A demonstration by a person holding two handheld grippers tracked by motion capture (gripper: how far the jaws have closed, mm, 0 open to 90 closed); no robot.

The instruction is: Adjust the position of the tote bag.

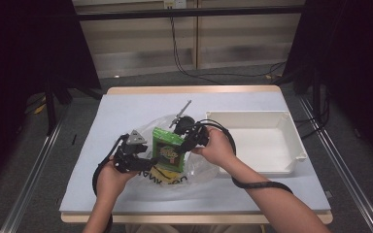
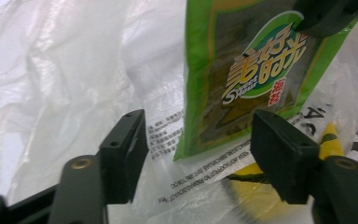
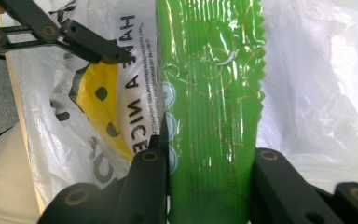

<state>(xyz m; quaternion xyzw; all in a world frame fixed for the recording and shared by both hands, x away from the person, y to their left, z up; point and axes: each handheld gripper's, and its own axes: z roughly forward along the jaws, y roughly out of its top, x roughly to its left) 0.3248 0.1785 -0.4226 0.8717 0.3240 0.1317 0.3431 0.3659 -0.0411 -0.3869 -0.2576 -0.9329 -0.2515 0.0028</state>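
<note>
A green snack packet [image 1: 167, 148] stands upright over a clear plastic bag [image 1: 196, 171] with yellow and black print, at the middle of the table. My right gripper [image 1: 185, 142] comes in from the right and is shut on the packet [image 3: 209, 93], one jaw on each side edge. My left gripper [image 1: 143, 160] sits at the packet's lower left, open. In the left gripper view its jaws stand apart [image 2: 198, 140], with the packet's bottom corner [image 2: 242, 84] and printed bag film [image 2: 74, 70] beyond them, untouched by the pads.
A white rectangular tray [image 1: 247, 115] stands to the right of the bag. A light blue mat [image 1: 126, 111] covers the table. Cables trail from both grippers across the near edge. A person's forearms enter from below.
</note>
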